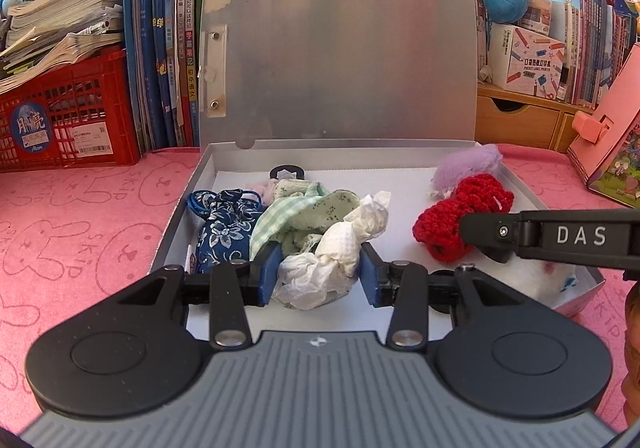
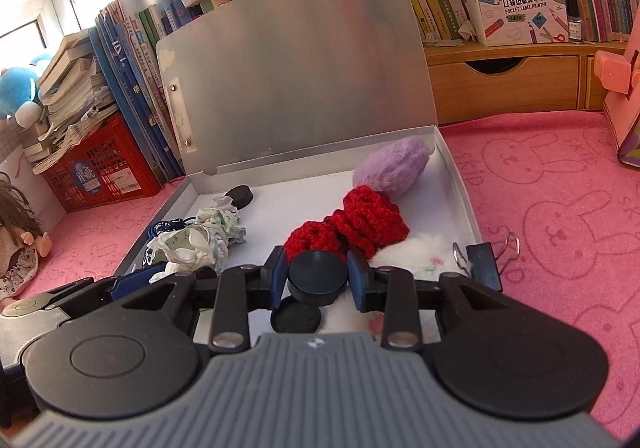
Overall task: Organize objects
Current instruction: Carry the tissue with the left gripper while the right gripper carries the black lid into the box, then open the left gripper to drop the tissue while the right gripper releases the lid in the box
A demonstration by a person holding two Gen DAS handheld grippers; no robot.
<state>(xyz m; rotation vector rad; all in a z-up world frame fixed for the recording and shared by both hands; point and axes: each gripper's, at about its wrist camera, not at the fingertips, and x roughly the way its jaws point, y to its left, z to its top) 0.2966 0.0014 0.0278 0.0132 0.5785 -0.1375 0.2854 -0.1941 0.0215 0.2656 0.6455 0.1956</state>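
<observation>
Left wrist view: the left claw point(image 1: 318, 274) is clamped on a white crumpled cloth bundle point(image 1: 332, 260), its blue pads pressing the bundle from both sides above the near part of an open grey box point(image 1: 176, 224). The box sits on a table covered by a pink bunny-print cloth point(image 1: 80, 215), its lid point(image 1: 340, 59) standing upright toward the far edge, where books and a red crate point(image 1: 68, 107) line up. Inside the box, by its left wall, lie a blue floral pouch point(image 1: 224, 228) and a green patterned cloth point(image 1: 308, 207), touching each other. Toward the right wall are a red crocheted piece point(image 1: 452, 219) and, behind it in the far right corner, a purple fluffy ball point(image 1: 468, 167).

The right wrist view shows the right claw point(image 2: 318, 278) closed on a black round disc point(image 2: 318, 276), held just above another black disc point(image 2: 296, 316) lying in the near part of the box. A third black disc point(image 2: 239, 195) rests near the far wall. A black binder clip point(image 2: 486, 264) sits at the box's near right corner, beside a white fluffy item point(image 2: 416, 256).
</observation>
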